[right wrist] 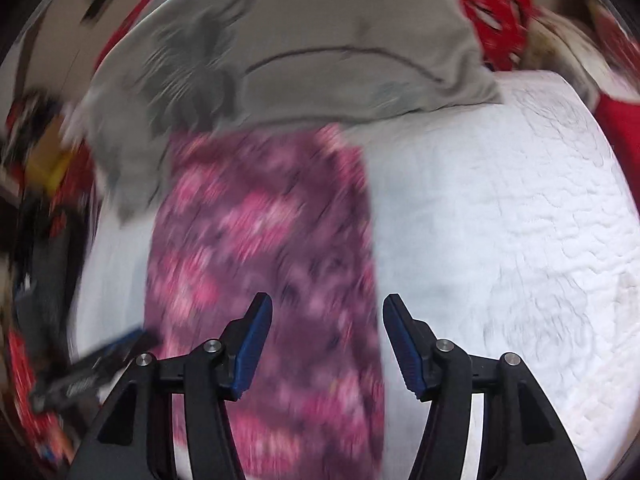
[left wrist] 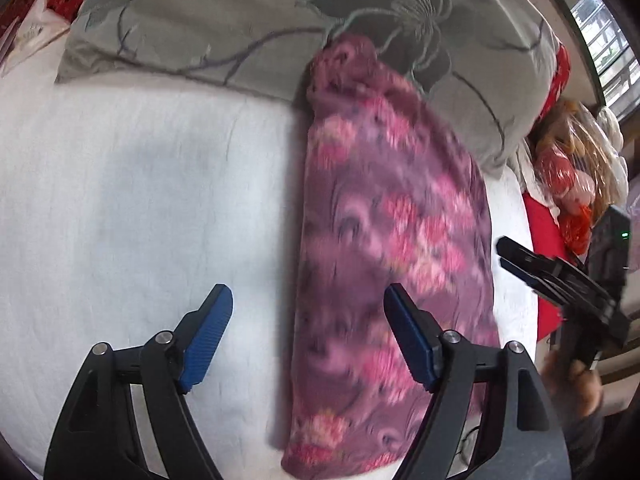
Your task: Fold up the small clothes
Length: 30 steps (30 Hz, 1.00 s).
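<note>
Left gripper [left wrist: 308,312] is spread wide with nothing in it, white bedsheet [left wrist: 120,184] under its left jaw and the purple floral garment [left wrist: 392,220] running up past its right one. Right gripper [right wrist: 327,320] is released too, hanging over the garment's right edge. Looks like it's between folds; I'd guess next is pinching an end and doubling the strip over

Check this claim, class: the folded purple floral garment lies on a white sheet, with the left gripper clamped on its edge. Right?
Not quite. The left gripper is open, holding nothing, as the left wrist view shows. The purple floral garment does lie folded on the white sheet.
</note>
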### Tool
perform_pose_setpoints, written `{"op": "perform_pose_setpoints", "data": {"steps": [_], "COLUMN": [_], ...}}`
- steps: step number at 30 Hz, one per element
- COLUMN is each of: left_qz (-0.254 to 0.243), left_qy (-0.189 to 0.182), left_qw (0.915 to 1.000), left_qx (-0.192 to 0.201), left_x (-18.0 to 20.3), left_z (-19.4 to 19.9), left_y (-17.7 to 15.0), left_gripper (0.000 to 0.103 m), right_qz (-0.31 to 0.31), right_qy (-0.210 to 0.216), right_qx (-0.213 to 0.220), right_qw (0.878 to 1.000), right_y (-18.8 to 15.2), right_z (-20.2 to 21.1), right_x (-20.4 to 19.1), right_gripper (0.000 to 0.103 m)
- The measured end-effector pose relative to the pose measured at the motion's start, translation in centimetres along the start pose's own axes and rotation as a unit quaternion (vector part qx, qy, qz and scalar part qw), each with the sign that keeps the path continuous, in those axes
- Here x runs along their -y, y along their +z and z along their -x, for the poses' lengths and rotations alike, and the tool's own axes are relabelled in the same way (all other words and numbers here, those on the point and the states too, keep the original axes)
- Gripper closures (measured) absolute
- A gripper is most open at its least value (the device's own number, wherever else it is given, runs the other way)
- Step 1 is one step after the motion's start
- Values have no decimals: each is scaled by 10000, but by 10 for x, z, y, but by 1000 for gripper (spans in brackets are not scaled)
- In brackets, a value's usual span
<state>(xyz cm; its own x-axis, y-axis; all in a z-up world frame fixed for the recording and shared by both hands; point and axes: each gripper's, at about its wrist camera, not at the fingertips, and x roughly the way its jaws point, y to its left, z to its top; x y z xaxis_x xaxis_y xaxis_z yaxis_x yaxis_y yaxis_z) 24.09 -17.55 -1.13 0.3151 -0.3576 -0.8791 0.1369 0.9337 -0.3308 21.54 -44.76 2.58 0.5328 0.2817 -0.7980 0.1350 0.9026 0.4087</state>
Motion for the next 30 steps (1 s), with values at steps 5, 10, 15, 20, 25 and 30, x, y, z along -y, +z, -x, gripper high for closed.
{"op": "perform_pose_setpoints", "data": {"steps": [5,10,15,20,25,30], "left_qz": [-90,-121,355,228,349,494], "left_qy": [229,-48,-679,-560,-425,-615], "left_qw": [9994,9993,9963,9975,9973,9953], "left_qx": [-257,-343,-378,-365,-482,-554], "left_x": [5,-1,-17,-6,-12,-26], "left_z": [-28,-28,-24,-28,-47,-42], "left_y": [22,32,42,55,64,70], "left_gripper": [25,24,24,24,24,24], "right_qz": [-242,14,-314,-175,-322,-375], "right_qy": [-143,-264,-8,-54,-123,-576], "right_qx": [310,514,696,711,779,566], "right_qw": [9991,9983,9971,9973,9964,9960], "right_y": [12,14,21,41,53,62], "right_z": [-40,-35,-13,-25,-52,-69], "right_x": [0,-5,15,-4,-15,-10], "right_gripper": [53,64,60,54,56,50]}}
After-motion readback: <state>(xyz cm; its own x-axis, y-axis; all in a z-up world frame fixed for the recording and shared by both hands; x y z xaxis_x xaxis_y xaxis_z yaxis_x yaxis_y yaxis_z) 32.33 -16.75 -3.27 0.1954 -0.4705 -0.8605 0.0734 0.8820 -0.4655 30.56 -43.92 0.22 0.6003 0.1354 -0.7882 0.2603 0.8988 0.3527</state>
